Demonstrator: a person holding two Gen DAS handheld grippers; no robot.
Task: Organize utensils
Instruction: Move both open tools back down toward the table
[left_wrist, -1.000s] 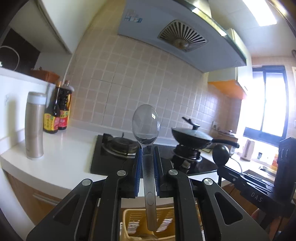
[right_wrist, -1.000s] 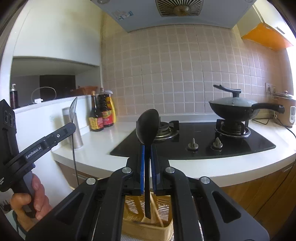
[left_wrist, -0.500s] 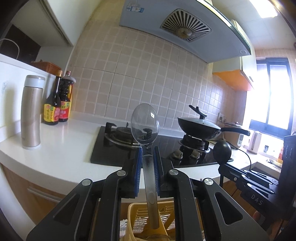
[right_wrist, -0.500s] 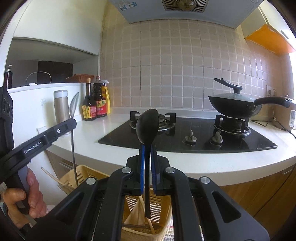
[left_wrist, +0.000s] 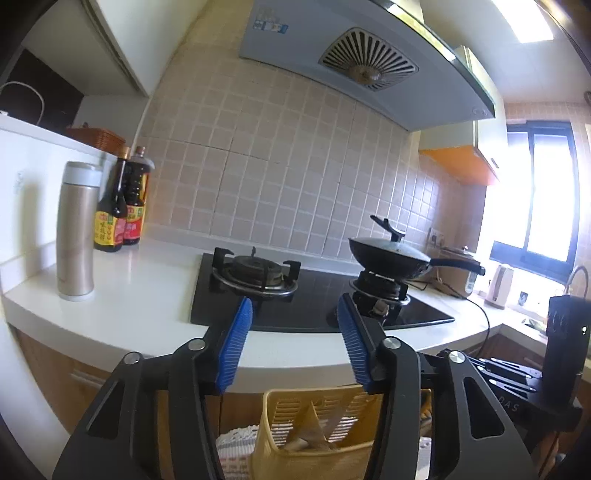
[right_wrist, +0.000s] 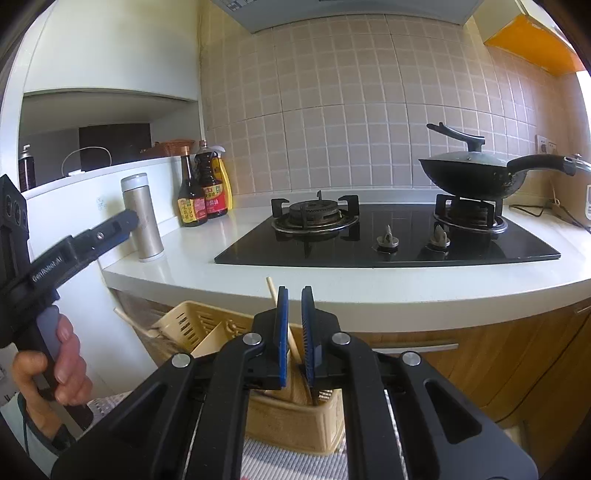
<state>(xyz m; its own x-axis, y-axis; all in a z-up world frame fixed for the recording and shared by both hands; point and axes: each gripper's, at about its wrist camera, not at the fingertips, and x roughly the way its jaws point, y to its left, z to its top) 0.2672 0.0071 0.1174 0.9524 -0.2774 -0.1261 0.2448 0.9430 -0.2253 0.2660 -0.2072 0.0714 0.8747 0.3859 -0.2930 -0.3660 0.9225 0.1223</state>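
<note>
My left gripper (left_wrist: 295, 306) hangs over the yellow slotted utensil basket (left_wrist: 314, 424). Its jaws are opening, and nothing is between the blue pads. Inside the basket I make out only pale shapes. My right gripper (right_wrist: 294, 295) is shut to a thin slit above the same basket (right_wrist: 192, 325), and no spoon head shows above its pads. Wooden chopsticks (right_wrist: 271, 288) stick up out of the basket just behind the pads. The left gripper (right_wrist: 125, 221) also appears at the left of the right wrist view, held by a hand (right_wrist: 62, 365).
A white counter (right_wrist: 369, 291) runs behind the basket, carrying a black gas hob (right_wrist: 388, 243) and a lidded wok (right_wrist: 469, 177). A steel flask (left_wrist: 75, 232) and sauce bottles (left_wrist: 122, 206) stand at the counter's left. Wooden cabinet fronts (right_wrist: 480, 369) lie below.
The metal spoon has left my left gripper, whose jaws have spread apart. The black spoon no longer stands up from my right gripper. Both grippers have sunk towards the basket.
</note>
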